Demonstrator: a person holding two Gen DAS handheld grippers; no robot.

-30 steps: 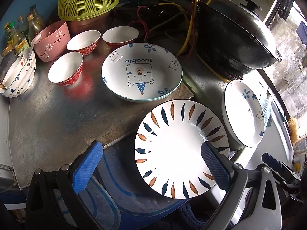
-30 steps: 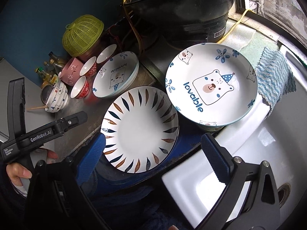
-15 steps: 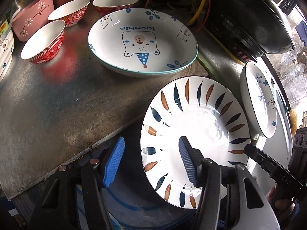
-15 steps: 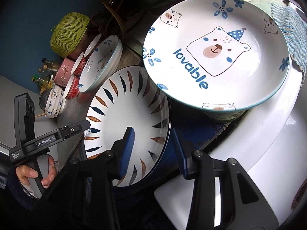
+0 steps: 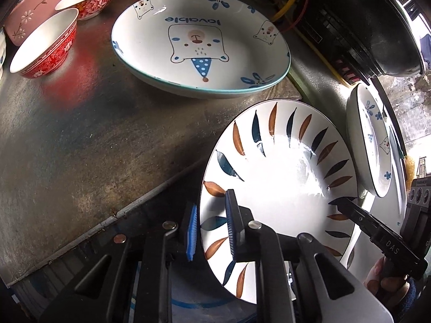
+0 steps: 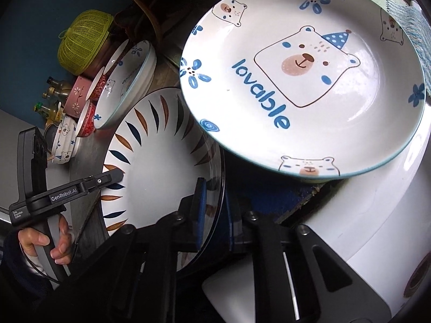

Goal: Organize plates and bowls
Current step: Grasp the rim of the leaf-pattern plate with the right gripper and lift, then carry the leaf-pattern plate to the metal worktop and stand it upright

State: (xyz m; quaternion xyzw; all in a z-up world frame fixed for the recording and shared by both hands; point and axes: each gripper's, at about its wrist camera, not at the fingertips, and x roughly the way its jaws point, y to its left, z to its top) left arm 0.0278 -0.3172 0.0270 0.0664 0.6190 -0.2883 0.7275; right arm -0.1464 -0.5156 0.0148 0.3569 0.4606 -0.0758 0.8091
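A white plate with blue and brown leaf marks (image 5: 282, 183) (image 6: 161, 161) lies half over the counter's front edge. My left gripper (image 5: 211, 228) straddles its near left rim. Its jaws are closing, with one blue pad under the rim and the other on the inner face. My right gripper (image 6: 215, 212) is shut on the opposite rim of the same plate. In the right wrist view the left gripper (image 6: 117, 175) reaches the plate from the left. The right gripper (image 5: 347, 204) touches it from the right in the left wrist view.
One bear plate (image 5: 199, 45) sits behind on the metal counter (image 5: 80, 134), another (image 6: 304, 75) overlaps the leaf plate's right side. Red bowls (image 5: 45, 45), a pink bowl (image 5: 35, 13), a black wok (image 5: 377, 27), a yellow mesh cover (image 6: 83, 40), a white sink (image 6: 363, 228).
Both grippers came down to the leaf plate from wide open and closed on its opposite rims. The plate now sits slightly tilted between them.
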